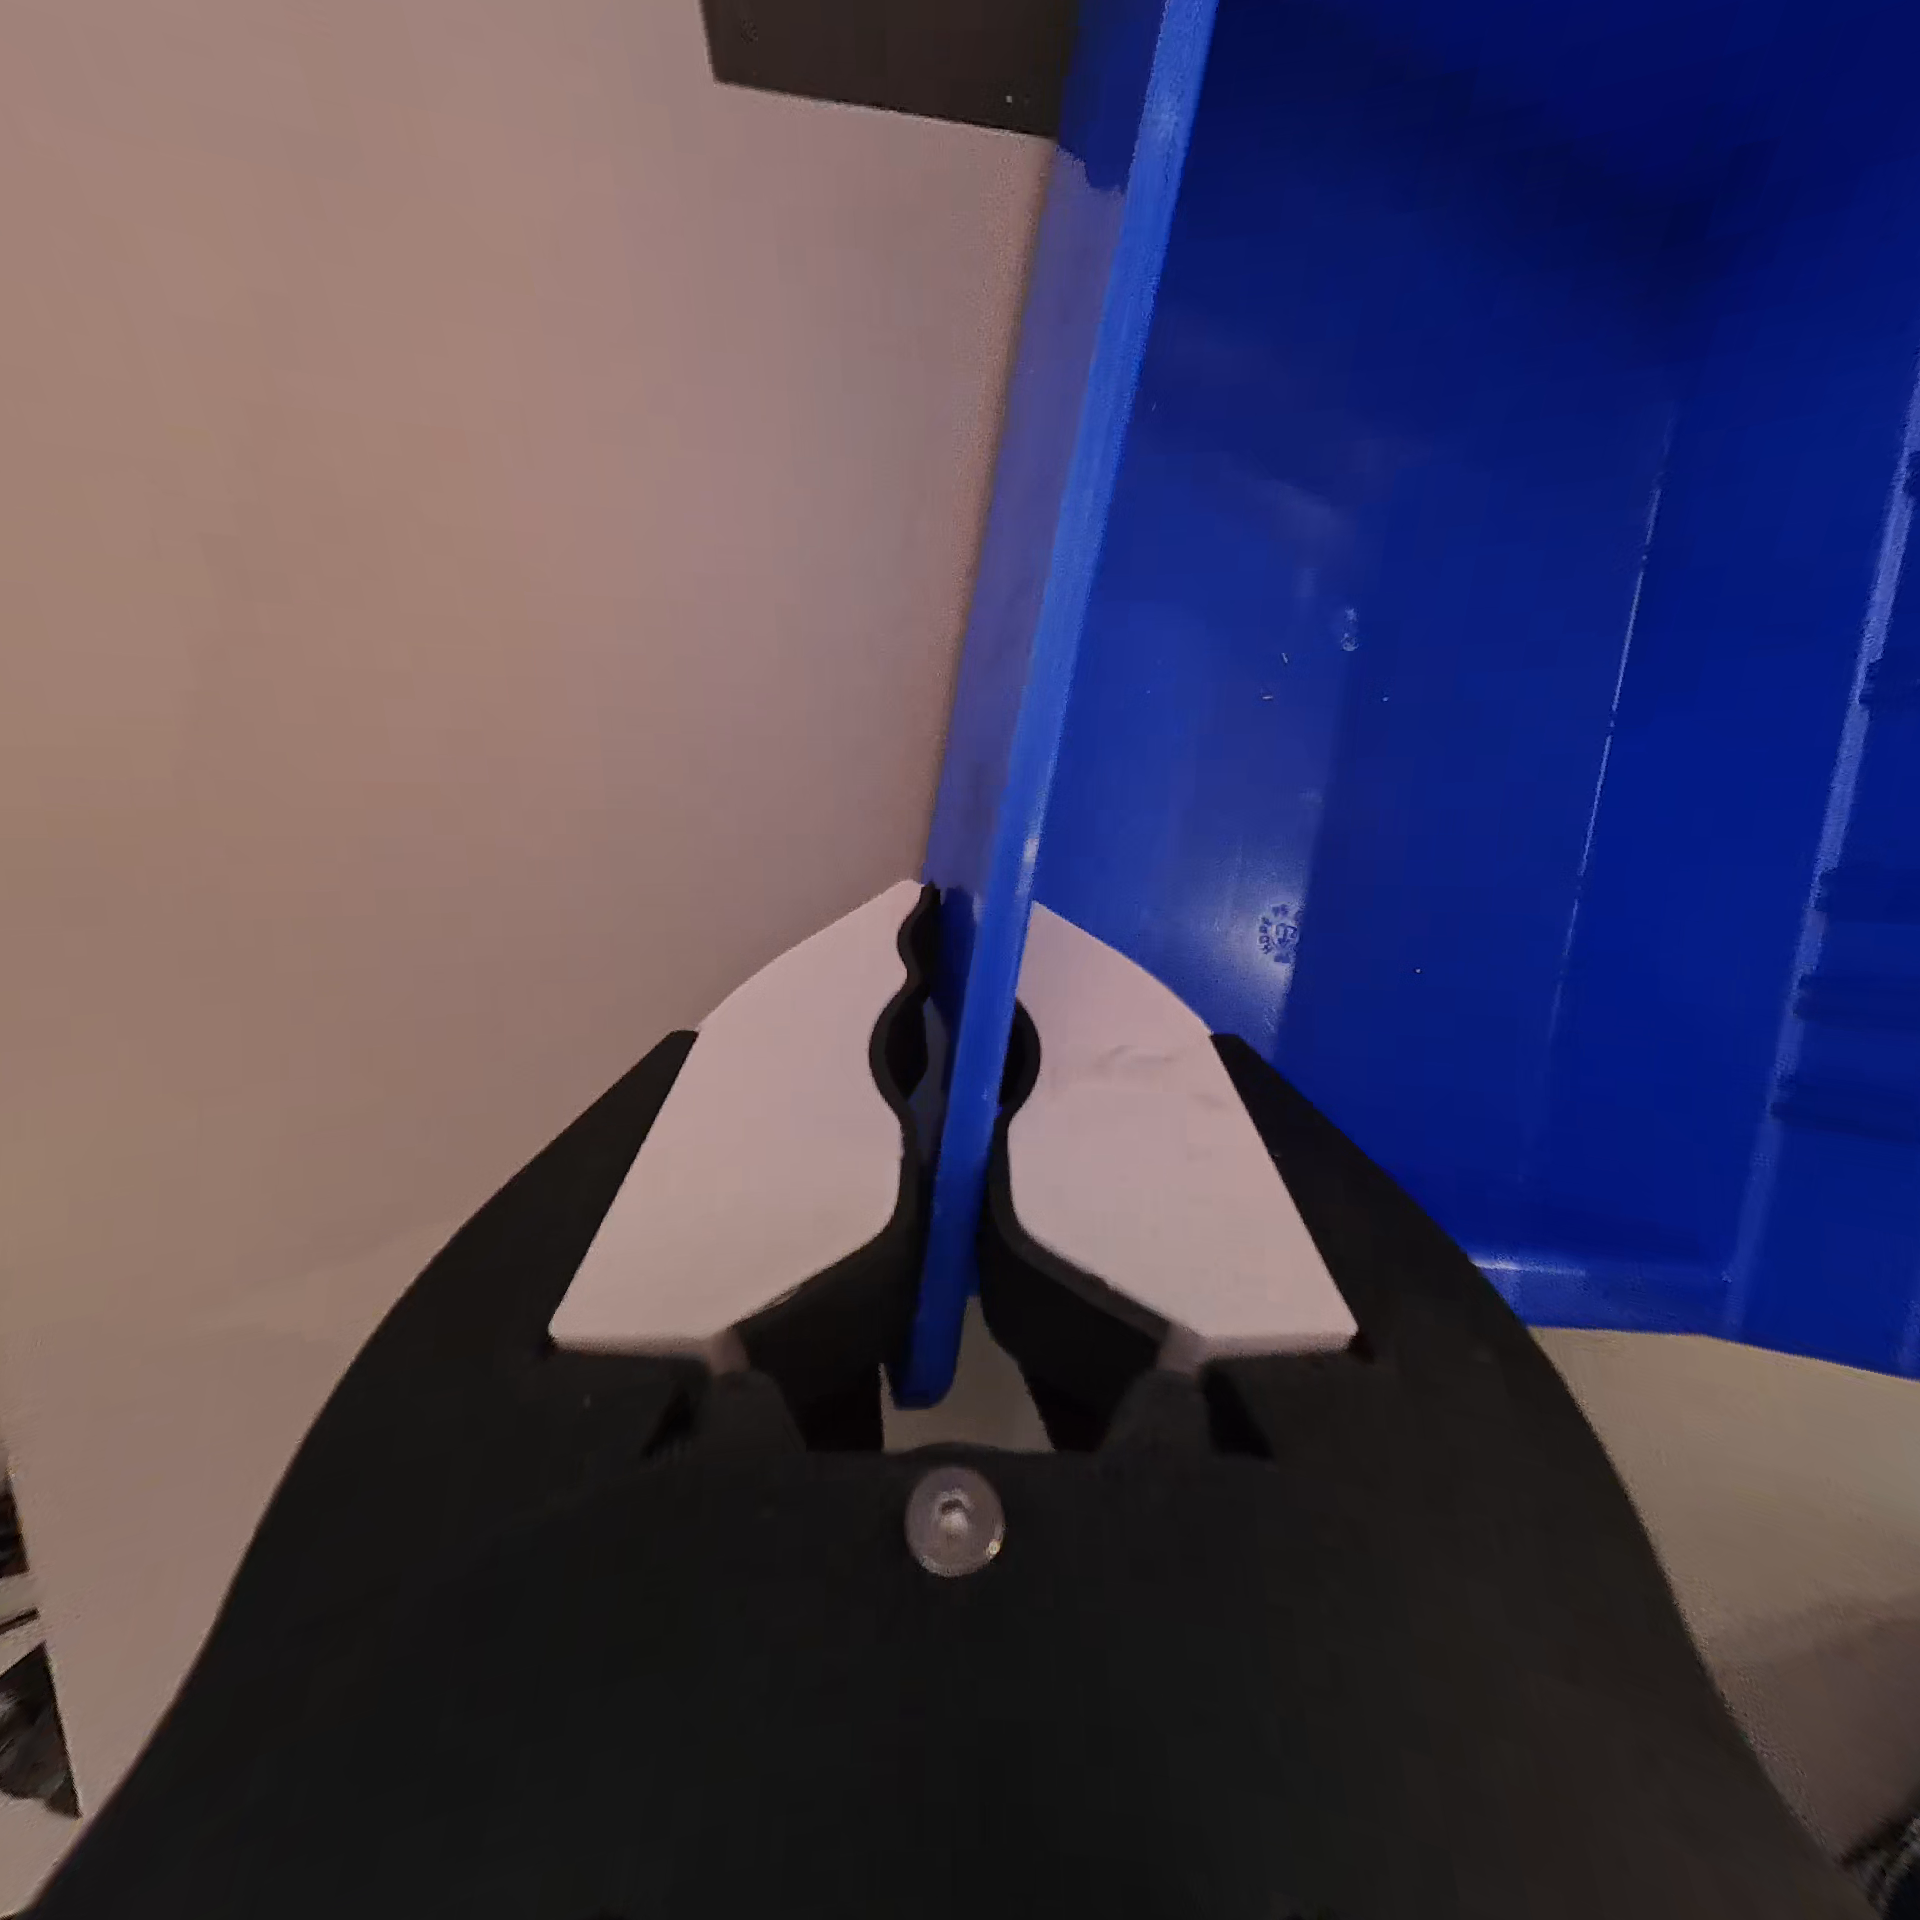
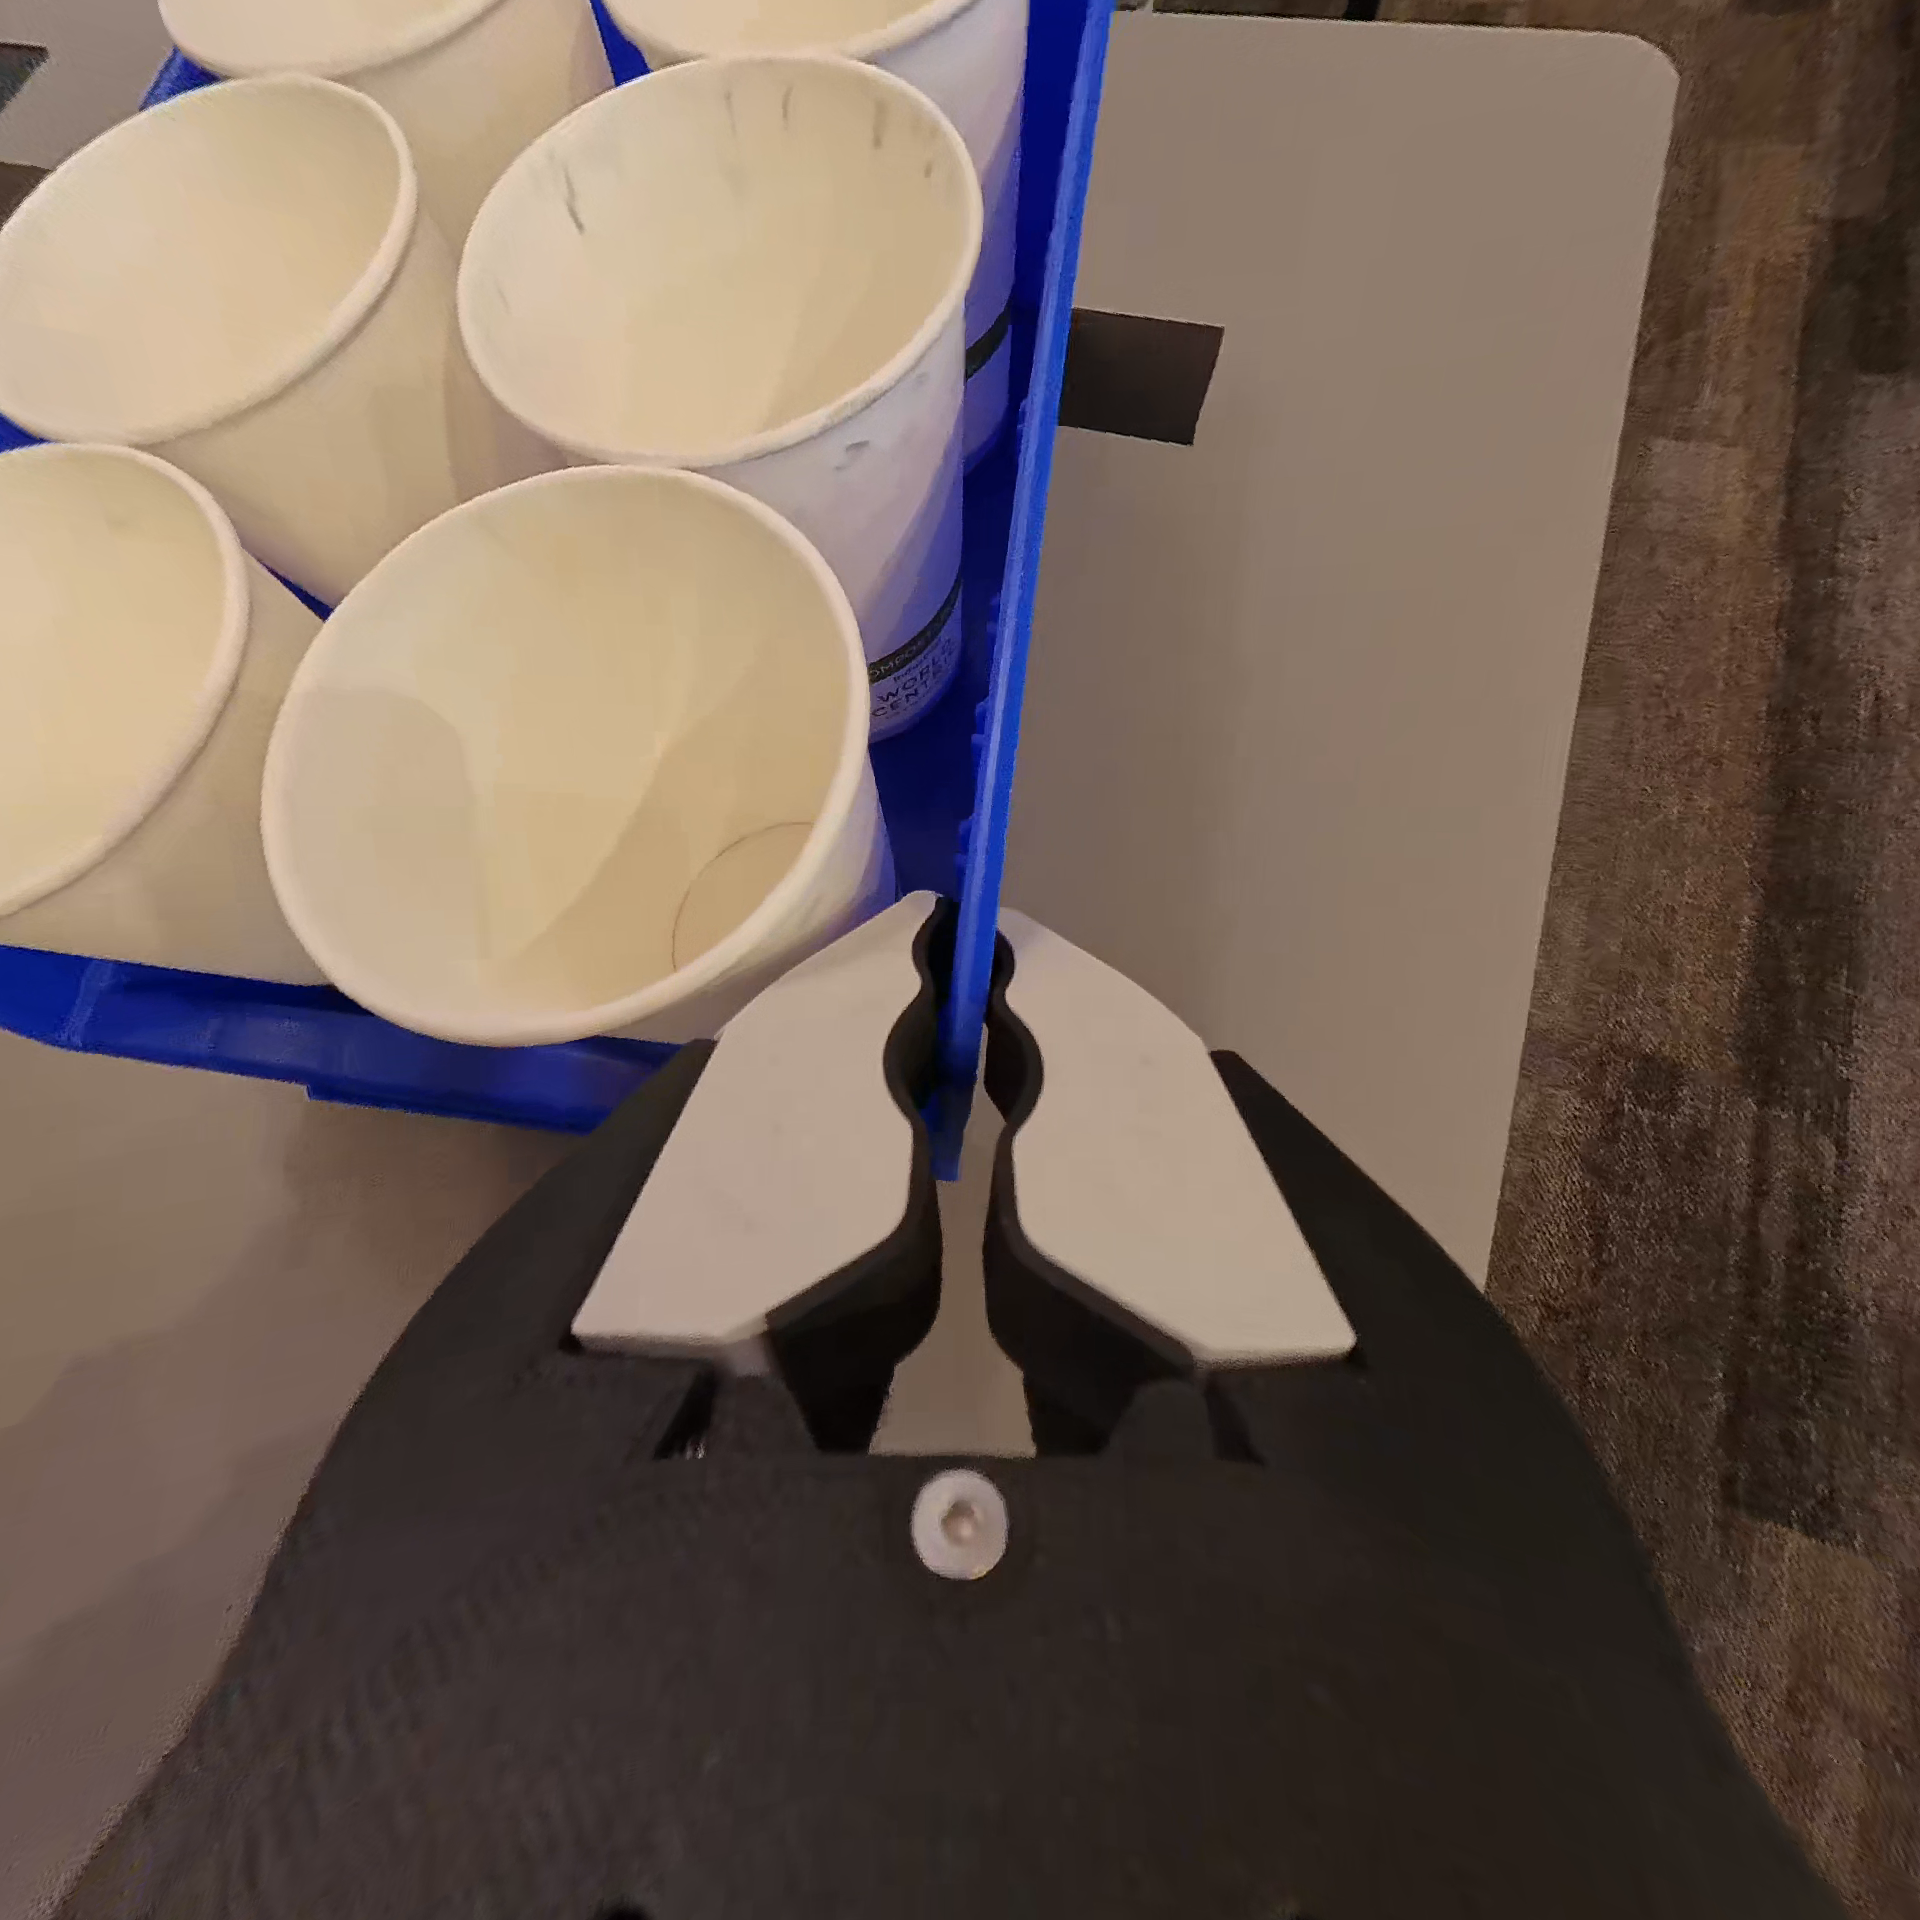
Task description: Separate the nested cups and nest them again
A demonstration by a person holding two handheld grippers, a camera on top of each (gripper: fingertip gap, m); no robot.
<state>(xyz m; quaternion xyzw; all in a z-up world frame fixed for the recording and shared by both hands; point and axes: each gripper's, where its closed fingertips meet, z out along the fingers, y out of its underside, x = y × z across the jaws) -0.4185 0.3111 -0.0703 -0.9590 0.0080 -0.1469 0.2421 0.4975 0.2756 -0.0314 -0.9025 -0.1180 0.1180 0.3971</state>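
Left claw is clamped narrow on the thin edge wall of a blue plastic bin, pads pressing both faces of the wall. Bin interior fills the right of the left wrist view; pale tabletop lies to the left, w/ a dark rectangular patch at the far edge.

Right claw is likewise closed tight on a blue bin wall, near its corner, pads against both sides.

Task items: white paper cups stand inside the bin, left of the gripped wall, six visible, open mouths up and leaning toward the camera. Nearest cup sits just beside the right claw's left fingertip. Second cup behind it has dark scuffs on the inner wall and a printed band on its outside. Cups look separate, side by side, not stacked.

Right of the bin: grey tabletop w/ a dark tape strip, then brown carpet floor beyond the edge.
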